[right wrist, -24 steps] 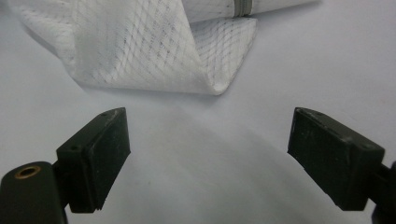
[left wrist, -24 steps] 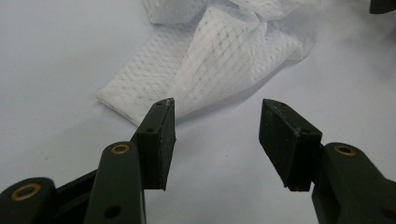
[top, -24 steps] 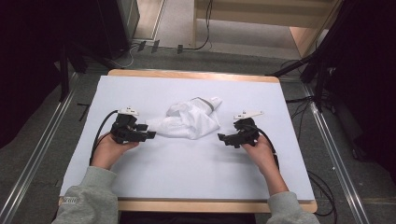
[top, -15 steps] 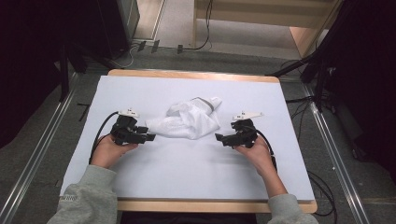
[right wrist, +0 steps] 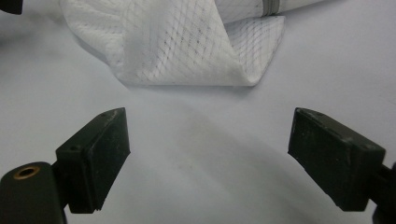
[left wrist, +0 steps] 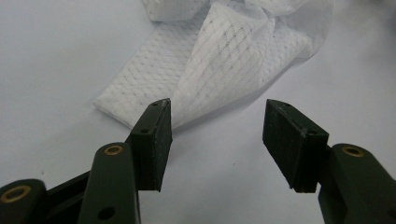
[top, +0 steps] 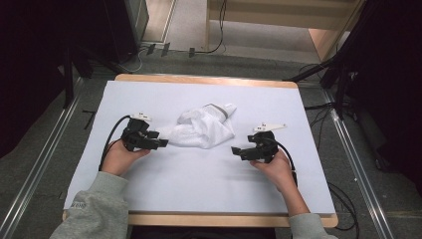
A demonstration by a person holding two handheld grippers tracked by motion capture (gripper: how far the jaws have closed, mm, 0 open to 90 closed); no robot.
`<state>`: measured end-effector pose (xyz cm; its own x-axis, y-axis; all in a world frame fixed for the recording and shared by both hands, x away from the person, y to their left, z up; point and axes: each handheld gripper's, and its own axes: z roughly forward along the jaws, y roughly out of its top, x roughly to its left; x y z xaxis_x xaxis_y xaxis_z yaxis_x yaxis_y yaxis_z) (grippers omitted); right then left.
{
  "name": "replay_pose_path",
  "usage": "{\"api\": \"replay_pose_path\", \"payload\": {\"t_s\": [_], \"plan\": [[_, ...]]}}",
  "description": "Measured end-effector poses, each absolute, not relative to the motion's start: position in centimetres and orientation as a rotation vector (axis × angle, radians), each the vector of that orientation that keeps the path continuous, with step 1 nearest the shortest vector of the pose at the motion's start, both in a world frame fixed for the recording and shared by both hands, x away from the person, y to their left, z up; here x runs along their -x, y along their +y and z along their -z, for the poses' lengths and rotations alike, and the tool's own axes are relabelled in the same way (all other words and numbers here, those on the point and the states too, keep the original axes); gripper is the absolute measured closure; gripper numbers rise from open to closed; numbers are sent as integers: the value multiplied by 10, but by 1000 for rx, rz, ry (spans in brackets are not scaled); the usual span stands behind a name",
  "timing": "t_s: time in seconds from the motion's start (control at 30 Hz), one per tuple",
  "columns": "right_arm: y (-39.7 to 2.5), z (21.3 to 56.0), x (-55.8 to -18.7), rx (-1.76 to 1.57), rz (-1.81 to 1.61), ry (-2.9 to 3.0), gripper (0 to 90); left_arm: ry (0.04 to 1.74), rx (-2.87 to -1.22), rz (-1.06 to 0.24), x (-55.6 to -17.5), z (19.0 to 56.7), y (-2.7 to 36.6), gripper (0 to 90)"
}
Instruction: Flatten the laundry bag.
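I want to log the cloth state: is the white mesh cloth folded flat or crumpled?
Crumpled. The white mesh cloth lies bunched in uneven folds on the table.

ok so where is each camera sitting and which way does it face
High view: fixed above the person's side, facing forward and down on the table; forearms, both hands, left tongs and right tongs show.
Left gripper view: rides the left tongs, facing a corner of the white mesh cloth; open jaws show.
Right gripper view: rides the right tongs, facing the cloth's folded edge; open jaws show.
All three share the cloth.
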<state>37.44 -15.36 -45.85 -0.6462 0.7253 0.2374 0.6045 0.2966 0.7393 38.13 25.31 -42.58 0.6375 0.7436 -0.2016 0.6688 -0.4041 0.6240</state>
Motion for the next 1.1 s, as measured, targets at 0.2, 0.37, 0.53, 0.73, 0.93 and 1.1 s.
{"api": "replay_pose_path", "payload": {"t_s": [0.2,0.37,0.53,0.73,0.93,1.1], "plan": [[-154,458,-372,-1242,-1265,2415,141,1087,-2165,-106,-382,426,252,418],[-153,457,-372,-1258,-1259,2414,145,1073,-2154,-81,-382,425,251,415],[-154,455,-372,-1254,-1254,2407,157,1076,-2147,-67,-381,425,252,410],[-154,452,-375,-1238,-1256,2396,186,1099,-2123,-61,-377,424,254,397],[-150,448,-379,-1235,-1227,2402,246,1103,-2126,-71,-369,423,256,397],[-145,441,-385,-1216,-1226,2394,289,1110,-2126,-90,-362,422,259,398]]}}
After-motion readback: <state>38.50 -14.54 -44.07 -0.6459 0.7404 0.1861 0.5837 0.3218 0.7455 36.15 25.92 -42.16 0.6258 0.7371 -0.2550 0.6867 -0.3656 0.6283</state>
